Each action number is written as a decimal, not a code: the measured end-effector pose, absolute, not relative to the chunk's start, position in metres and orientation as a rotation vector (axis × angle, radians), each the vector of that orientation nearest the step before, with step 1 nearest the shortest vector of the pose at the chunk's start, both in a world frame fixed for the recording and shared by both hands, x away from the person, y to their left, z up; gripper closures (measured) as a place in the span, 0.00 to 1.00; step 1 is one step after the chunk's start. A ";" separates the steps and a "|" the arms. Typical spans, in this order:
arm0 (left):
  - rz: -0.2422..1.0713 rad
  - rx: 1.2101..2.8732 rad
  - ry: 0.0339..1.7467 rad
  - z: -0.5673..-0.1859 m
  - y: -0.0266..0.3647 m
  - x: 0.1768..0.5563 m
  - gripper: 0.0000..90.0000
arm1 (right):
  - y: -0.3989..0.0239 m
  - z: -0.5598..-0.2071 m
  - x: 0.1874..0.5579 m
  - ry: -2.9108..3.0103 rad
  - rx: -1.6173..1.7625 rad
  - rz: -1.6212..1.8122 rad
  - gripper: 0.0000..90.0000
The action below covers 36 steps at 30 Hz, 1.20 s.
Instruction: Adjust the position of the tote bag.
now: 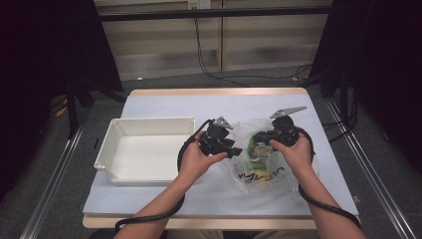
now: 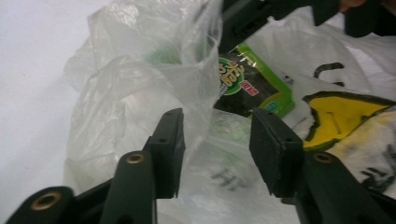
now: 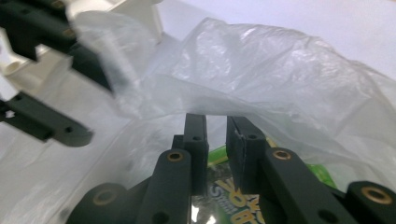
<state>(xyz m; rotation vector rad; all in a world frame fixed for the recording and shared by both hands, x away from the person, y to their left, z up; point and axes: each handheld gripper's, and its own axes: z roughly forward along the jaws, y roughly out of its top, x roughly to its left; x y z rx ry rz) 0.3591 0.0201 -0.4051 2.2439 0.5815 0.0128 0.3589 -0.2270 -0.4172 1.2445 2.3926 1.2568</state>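
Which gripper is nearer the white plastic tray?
Left. The left gripper sits just past the right wall of the white plastic tray, at the clear plastic bag's left edge. The right gripper is farther right, over the bag.

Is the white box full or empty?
Empty. The high view shows the white box with a bare white floor inside and nothing in it.
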 end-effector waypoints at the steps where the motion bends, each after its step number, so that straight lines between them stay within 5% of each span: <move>1: 0.014 2.235 0.577 -0.404 0.020 0.356 0.69 | -0.228 -0.418 0.360 2.390 1.256 1.259 0.87; 5: 0.018 2.253 0.554 -0.399 0.020 0.350 0.91 | -0.229 -0.421 0.361 2.388 1.266 1.257 0.88; 10: -0.055 2.238 0.529 -0.397 0.018 0.347 1.00 | -0.228 -0.423 0.359 2.401 1.257 1.253 0.90; 17: -0.010 2.220 0.462 -0.399 0.002 0.359 0.97 | -0.230 -0.423 0.353 2.412 1.223 1.244 0.92; 24: -0.063 2.175 0.511 -0.418 -0.015 0.373 0.88 | -0.239 -0.429 0.334 2.447 1.185 1.219 0.91; 36: -0.012 2.222 0.646 -0.448 -0.027 0.397 0.88 | -0.255 -0.452 0.307 2.531 1.138 1.132 0.91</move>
